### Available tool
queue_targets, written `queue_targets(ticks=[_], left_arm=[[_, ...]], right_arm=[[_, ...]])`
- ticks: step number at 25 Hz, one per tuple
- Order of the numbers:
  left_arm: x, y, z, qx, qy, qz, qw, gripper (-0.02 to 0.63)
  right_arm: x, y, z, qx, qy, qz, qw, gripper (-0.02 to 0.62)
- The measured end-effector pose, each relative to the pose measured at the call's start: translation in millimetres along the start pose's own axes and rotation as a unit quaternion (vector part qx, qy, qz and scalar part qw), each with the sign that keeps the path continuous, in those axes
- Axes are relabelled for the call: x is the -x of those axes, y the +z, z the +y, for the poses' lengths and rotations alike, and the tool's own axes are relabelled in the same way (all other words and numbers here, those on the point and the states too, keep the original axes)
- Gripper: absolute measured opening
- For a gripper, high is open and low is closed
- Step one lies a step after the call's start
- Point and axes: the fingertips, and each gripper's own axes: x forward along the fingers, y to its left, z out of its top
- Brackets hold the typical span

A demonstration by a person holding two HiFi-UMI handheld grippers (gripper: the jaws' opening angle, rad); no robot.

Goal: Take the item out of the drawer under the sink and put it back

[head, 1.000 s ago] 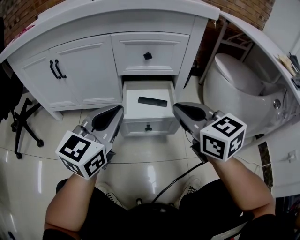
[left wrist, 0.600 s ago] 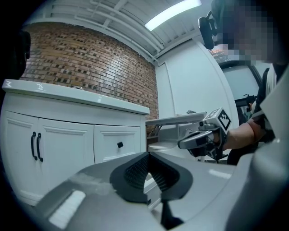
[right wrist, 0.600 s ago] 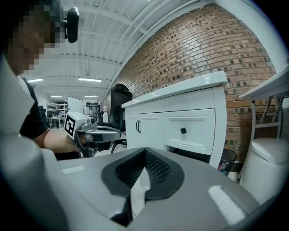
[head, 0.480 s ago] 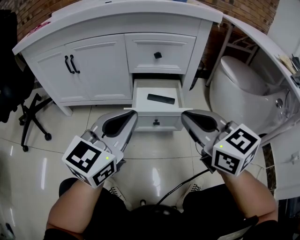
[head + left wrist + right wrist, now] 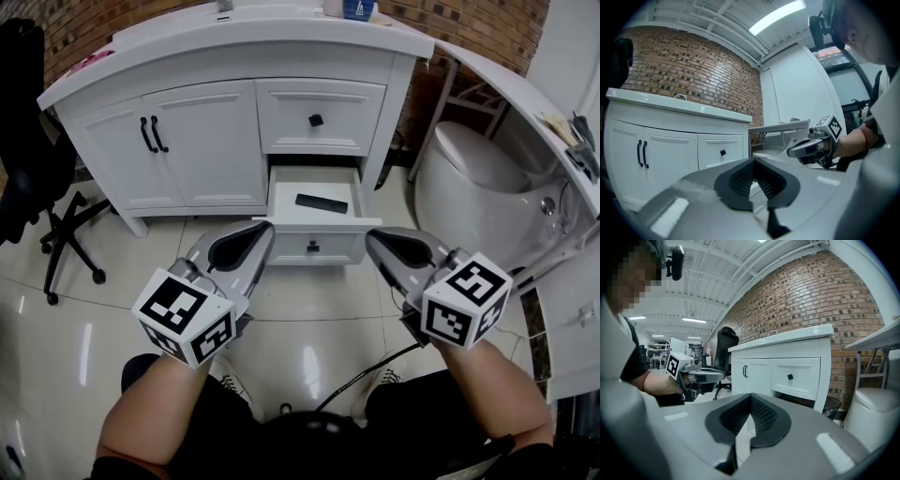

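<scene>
Grippers are hanging low before the person, with the left gripper (image 5: 255,239) and the right gripper (image 5: 377,239) both pressing their jaws together on nothing, and they are drawing slightly back from the vanity (image 5: 206,141) over the last second. Beyond them the drawer (image 5: 314,217) is standing open as before, the black item (image 5: 322,202) lying untouched inside — so it is either awaiting pickup or already returned.

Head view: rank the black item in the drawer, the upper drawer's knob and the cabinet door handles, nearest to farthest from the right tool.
1. black item, in the open drawer, just beyond the right tool.
2. upper drawer's knob, above it.
3. cabinet door handles, far left.
</scene>
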Motion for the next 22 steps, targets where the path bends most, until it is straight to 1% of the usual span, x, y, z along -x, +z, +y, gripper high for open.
queue_targets(ticks=[3,9,14,22], left_arm=[[1.0,1.0,-0.6,-0.003,-0.002,0.000,1.0000,0.005],[0.6,0.6,-1.1,-0.001,0.000,-0.001,1.0000,0.006],[-0.4,1.1,-2.3,-0.002,-0.002,-0.001,1.0000,0.006],[0.6,1.2,-2.5,-0.004,-0.001,-0.002,1.0000,0.005]], right_arm=[[0.3,-0.1,1.6,-0.002,0.003,0.001,1.000,0.006],[-1.9,1.7,5.2,-0.024,0.016,-0.005,1.000,0.006],[-2.3,-0.2,3.0,-0.032,0.017,-0.002,0.999,0.006],[-1.3,-0.1,4.4,-0.026,0.016,-0.001,1.000,0.006]])
